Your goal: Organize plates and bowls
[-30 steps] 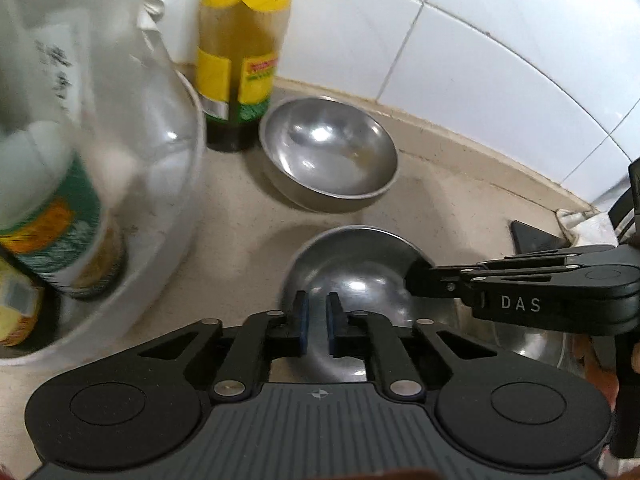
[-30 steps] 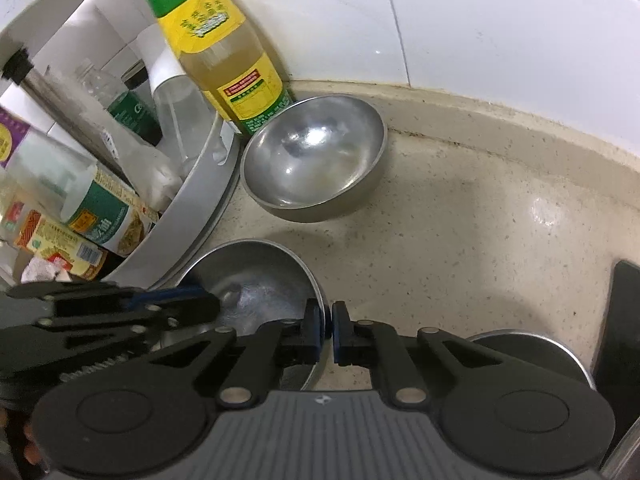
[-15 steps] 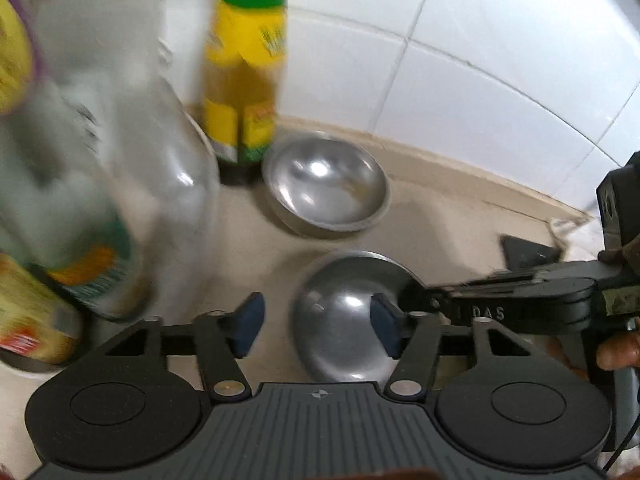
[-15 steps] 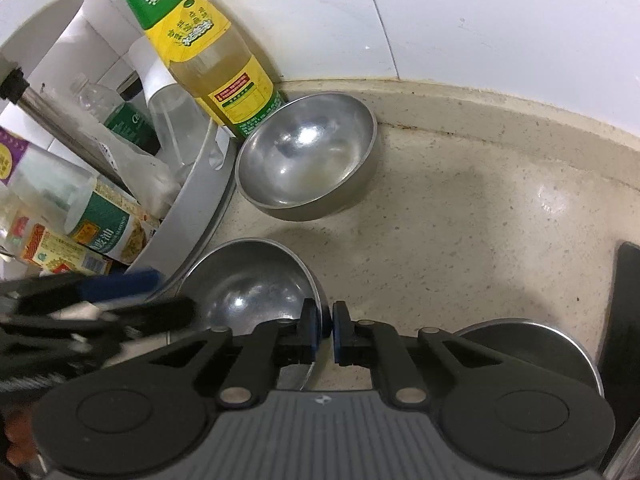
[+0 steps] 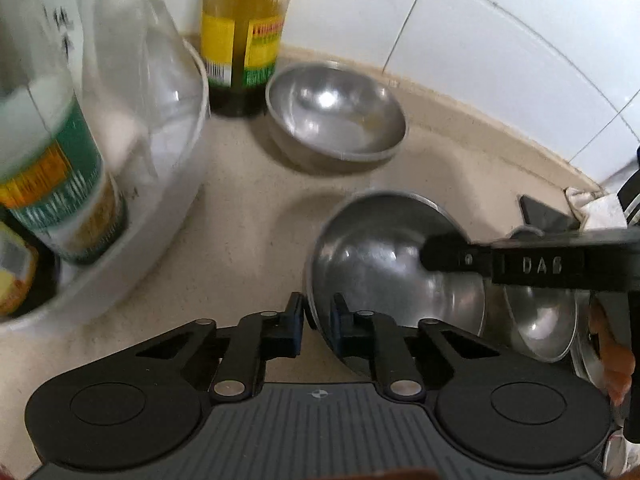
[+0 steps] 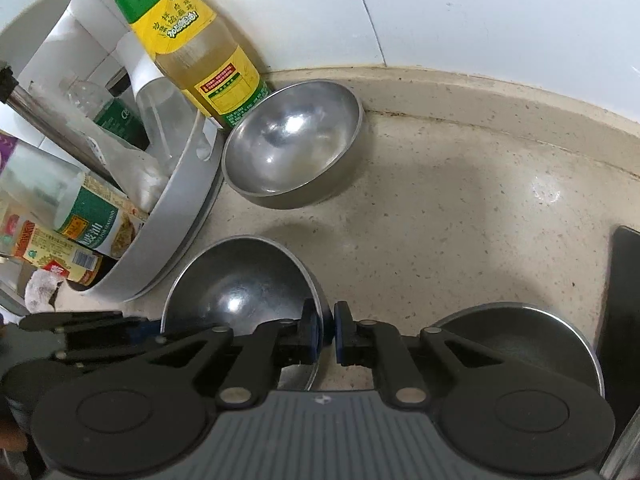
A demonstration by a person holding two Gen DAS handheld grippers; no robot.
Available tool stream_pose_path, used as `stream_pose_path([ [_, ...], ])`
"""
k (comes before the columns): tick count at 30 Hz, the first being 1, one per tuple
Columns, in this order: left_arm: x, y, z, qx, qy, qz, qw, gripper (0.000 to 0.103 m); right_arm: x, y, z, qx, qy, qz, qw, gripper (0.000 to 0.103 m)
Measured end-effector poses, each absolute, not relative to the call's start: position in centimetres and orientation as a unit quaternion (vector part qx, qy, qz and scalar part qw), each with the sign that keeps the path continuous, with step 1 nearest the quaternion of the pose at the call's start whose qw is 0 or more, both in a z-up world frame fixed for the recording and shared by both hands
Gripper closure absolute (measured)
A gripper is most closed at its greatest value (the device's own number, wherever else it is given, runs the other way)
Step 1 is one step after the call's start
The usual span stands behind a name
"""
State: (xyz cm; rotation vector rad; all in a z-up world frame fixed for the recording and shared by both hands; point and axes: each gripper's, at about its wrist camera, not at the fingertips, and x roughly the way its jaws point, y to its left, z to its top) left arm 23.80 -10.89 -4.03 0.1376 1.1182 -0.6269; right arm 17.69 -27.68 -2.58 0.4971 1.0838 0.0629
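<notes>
Your left claw (image 5: pixel 316 320) is clamped on the near rim of the steel bowl (image 5: pixel 384 256): one blue pad sits outside the rim and the other inside it. Your right claw (image 6: pixel 327 330) is pinched on the same bowl (image 6: pixel 240 280) at its opposite edge, so both claws grip one bowl from two sides, and in the left view the right claw's black fingers (image 5: pixel 448 252) reach across the bowl's far side. The bowl looks tipped, its left edge raised toward the left camera, over the beige counter (image 6: pixel 440 208). Farther back, a second steel bowl (image 6: pixel 292 144) stands upright on the counter near the white tiled wall (image 6: pixel 460 12), just beside a yellow-labelled bottle (image 6: pixel 200 52). To the left of both bowls stands a round white rack (image 6: pixel 172 224) crowded with bottles and jars, close to the held bowl's left edge. On the right, another steel dish (image 6: pixel 516 332) lies low beside your right claw, and a dark flat thing (image 6: pixel 624 292) sits at the counter's right edge.
</notes>
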Motion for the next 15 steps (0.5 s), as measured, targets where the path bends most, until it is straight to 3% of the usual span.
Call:
stream_pose_path([
  [15, 21.7, -14.6, 0.9, 0.046, 0.466, -0.367, 0.804, 0.087, 12.5, -32.5, 2.6, 0.252, 0.460, -0.009, 0.851, 0.093],
])
